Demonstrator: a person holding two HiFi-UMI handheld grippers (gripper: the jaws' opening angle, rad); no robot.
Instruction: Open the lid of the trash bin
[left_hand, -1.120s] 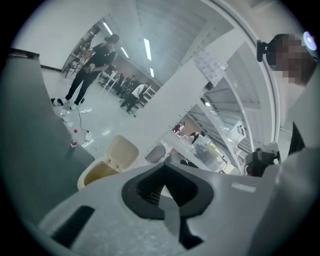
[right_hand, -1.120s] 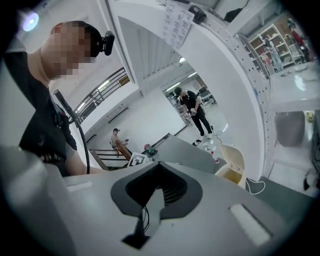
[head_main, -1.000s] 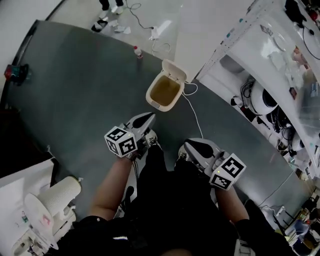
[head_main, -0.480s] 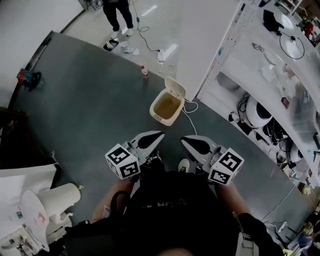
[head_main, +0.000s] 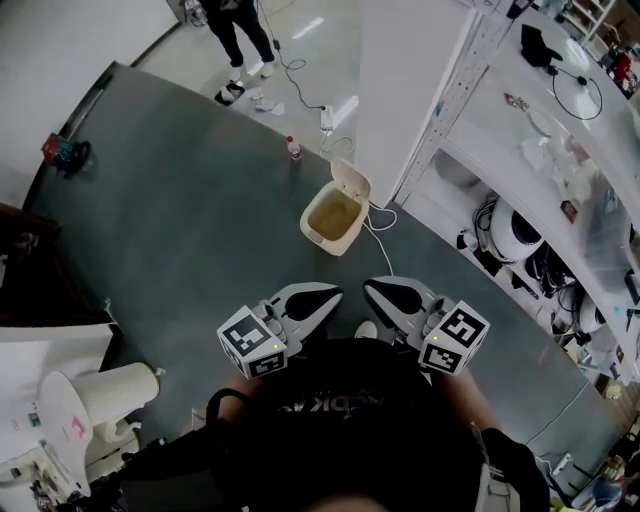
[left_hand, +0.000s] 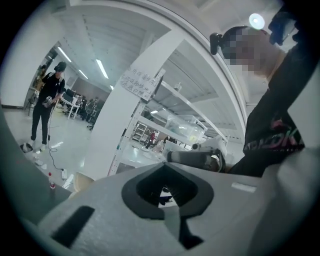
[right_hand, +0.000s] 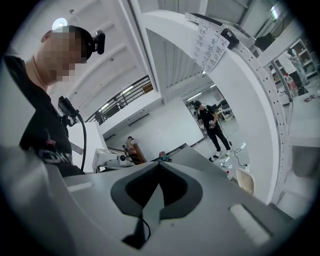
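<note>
The small cream trash bin (head_main: 333, 217) stands on the dark grey floor mat with its lid (head_main: 352, 183) tipped up and back, and its brownish inside shows. Both grippers are held close to my chest, well short of the bin and touching nothing. My left gripper (head_main: 335, 293) points right, jaws shut and empty. My right gripper (head_main: 370, 290) points left, also shut and empty, so the two tips nearly face each other. In the left gripper view the shut gripper (left_hand: 164, 165) has the bin's lid (left_hand: 82, 181) low at the left. In the right gripper view the shut gripper (right_hand: 159, 164) has the lid (right_hand: 245, 181) at the right.
A white pillar (head_main: 400, 80) rises just behind the bin, with cluttered white shelving (head_main: 540, 170) to its right. A cable (head_main: 383, 238) trails from the bin. A bottle (head_main: 294, 148) and a power strip (head_main: 326, 118) lie beyond. A person (head_main: 235, 30) stands far off. A white machine (head_main: 70, 420) sits at lower left.
Both grippers have come up toward my chest, the left one more and swinging right, so the tips now face each other. The bin looks smaller and farther; its lid stays open.
</note>
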